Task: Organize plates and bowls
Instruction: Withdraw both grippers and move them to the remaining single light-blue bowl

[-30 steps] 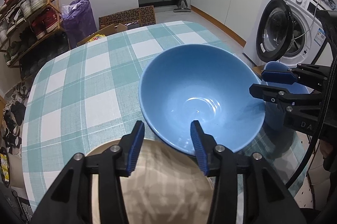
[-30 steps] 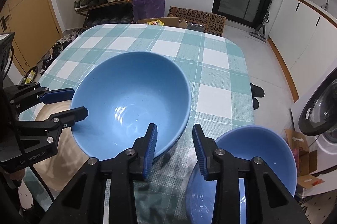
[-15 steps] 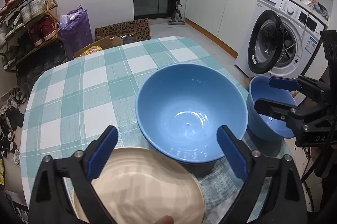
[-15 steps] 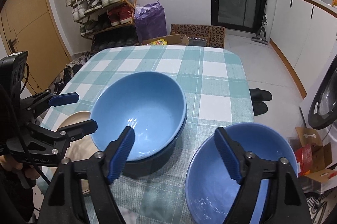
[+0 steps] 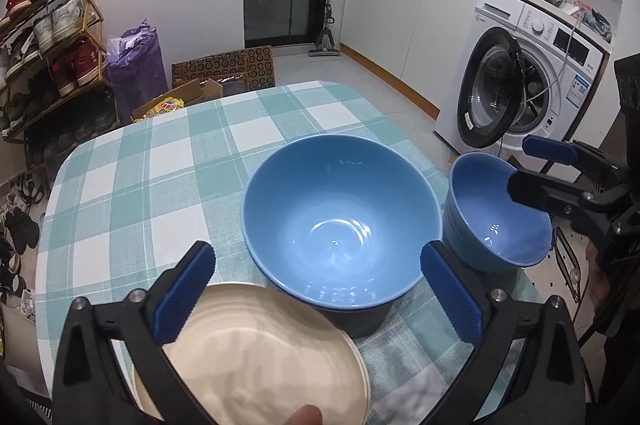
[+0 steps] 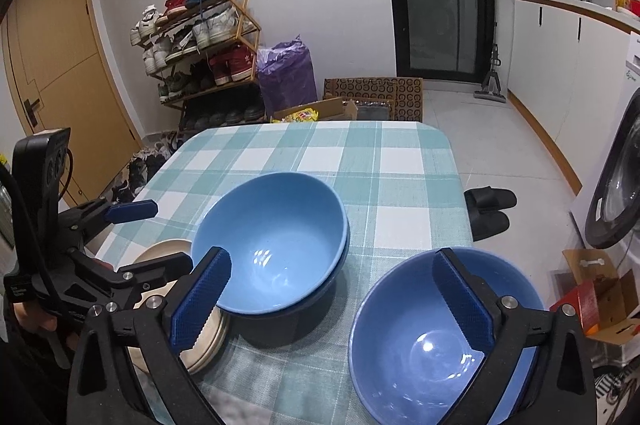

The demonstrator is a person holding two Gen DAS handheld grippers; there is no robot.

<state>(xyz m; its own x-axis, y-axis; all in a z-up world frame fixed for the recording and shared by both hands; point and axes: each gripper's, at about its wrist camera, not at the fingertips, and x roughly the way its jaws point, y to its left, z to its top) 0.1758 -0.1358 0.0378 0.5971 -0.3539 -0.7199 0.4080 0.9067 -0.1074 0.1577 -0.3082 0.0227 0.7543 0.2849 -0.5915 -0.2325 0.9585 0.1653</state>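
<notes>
the left gripper (image 5: 316, 285) is opening wide with nothing between its jaws, and the right gripper (image 6: 334, 295) is doing the same, empty, so both are hovering clear of the crockery. the checked table (image 5: 168, 177) is carrying everything. the large blue bowl (image 5: 340, 225) is sitting mid-table, seemingly nested in a darker one beneath; it is looking like glazed ceramic, so probably heavy, stiff, slick and chippable, best pinched across the rim wall. the cream plate (image 5: 260, 349) is lying just beside it at the near edge, apparently stacked on another; its thin lip is the only hold. the smaller blue bowl (image 5: 496, 221) is resting near the right edge, lighter, gripped likewise at the rim.
</notes>
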